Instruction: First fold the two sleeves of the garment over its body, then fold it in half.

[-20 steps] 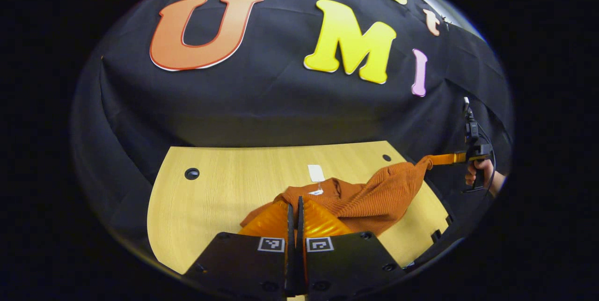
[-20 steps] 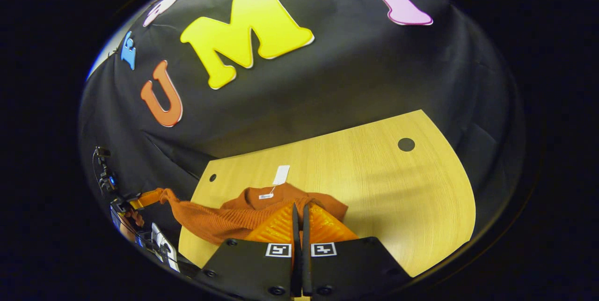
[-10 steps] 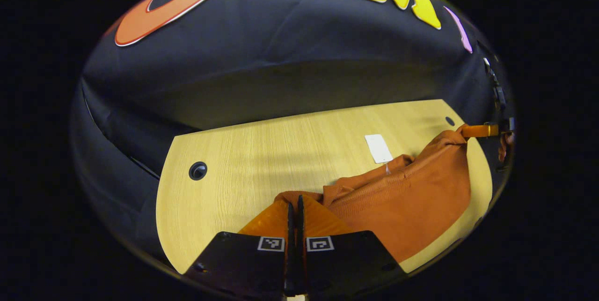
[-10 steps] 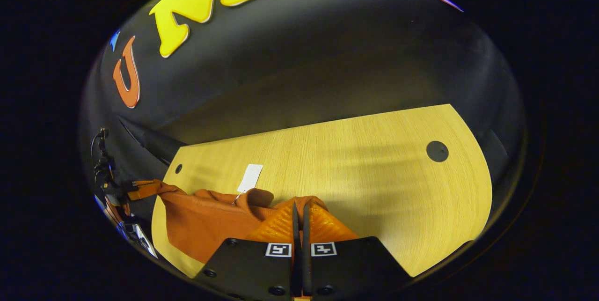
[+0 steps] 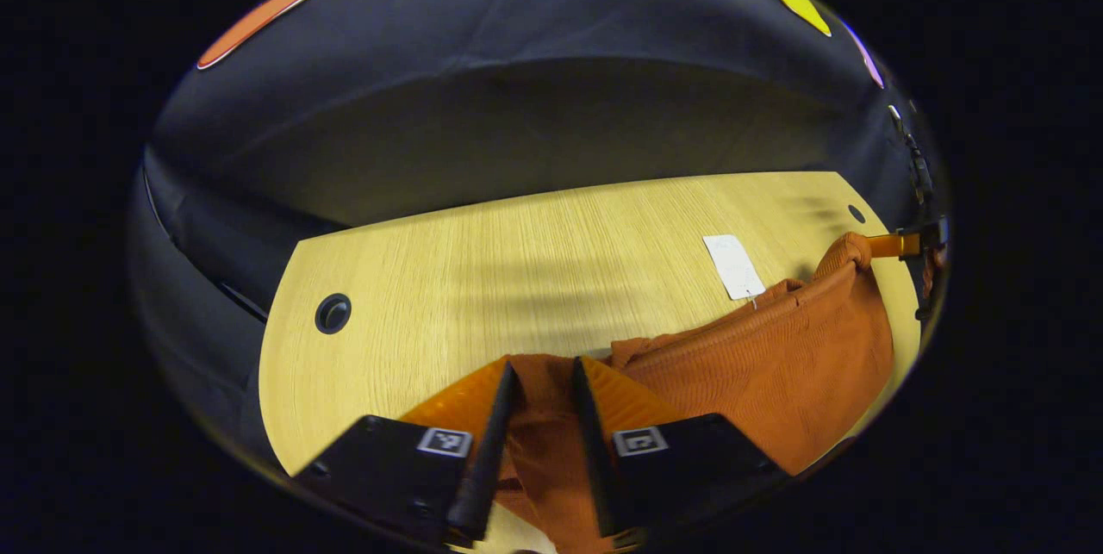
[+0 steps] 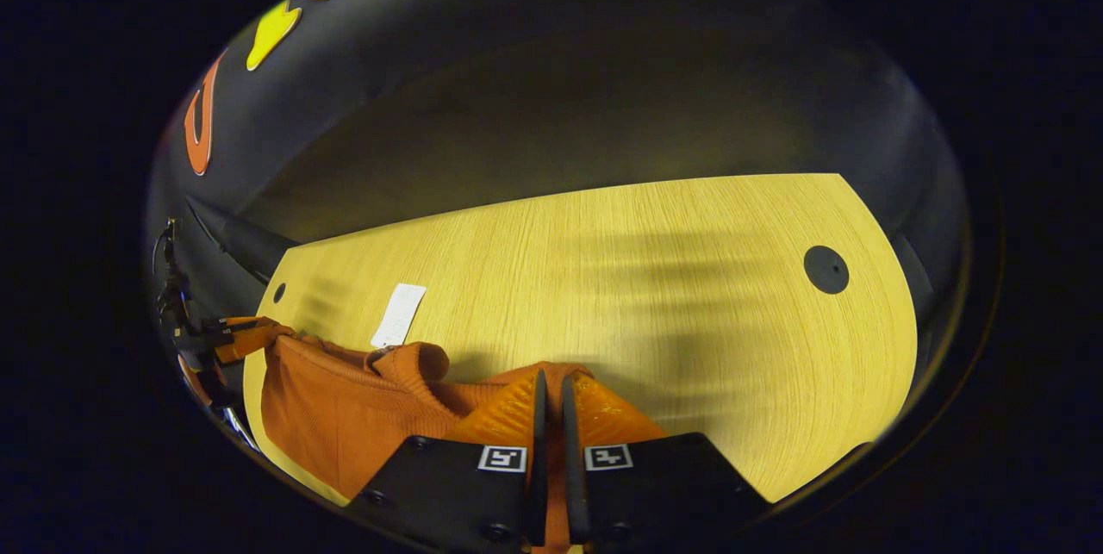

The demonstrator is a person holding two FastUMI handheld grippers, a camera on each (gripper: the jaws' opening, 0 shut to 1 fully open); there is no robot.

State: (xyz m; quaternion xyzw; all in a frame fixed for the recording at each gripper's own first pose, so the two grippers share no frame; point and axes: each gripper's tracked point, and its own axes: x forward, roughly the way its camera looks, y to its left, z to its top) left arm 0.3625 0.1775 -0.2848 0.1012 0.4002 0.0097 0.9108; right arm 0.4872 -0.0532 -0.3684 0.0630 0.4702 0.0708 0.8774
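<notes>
The rust-orange garment (image 5: 775, 364) lies on the wooden surface (image 5: 517, 278), its white tag (image 5: 732, 265) beside the collar. The left gripper (image 5: 539, 382) has its fingers apart with cloth between them; the right gripper (image 6: 551, 386) is clamped on the garment's edge.

Garment (image 5: 775, 364): rust orange, fine ribbed knit. Tag (image 5: 732, 266) at its collar: plain white. Desk (image 5: 517, 278): pale yellow wood, straight grain, with black round holes (image 5: 333, 314) at 9 and 3 o'clock. Claw housings carry black-and-white square markers (image 6: 504, 457).

No legible text on the white tag (image 5: 733, 266); square markers unreadable
</notes>
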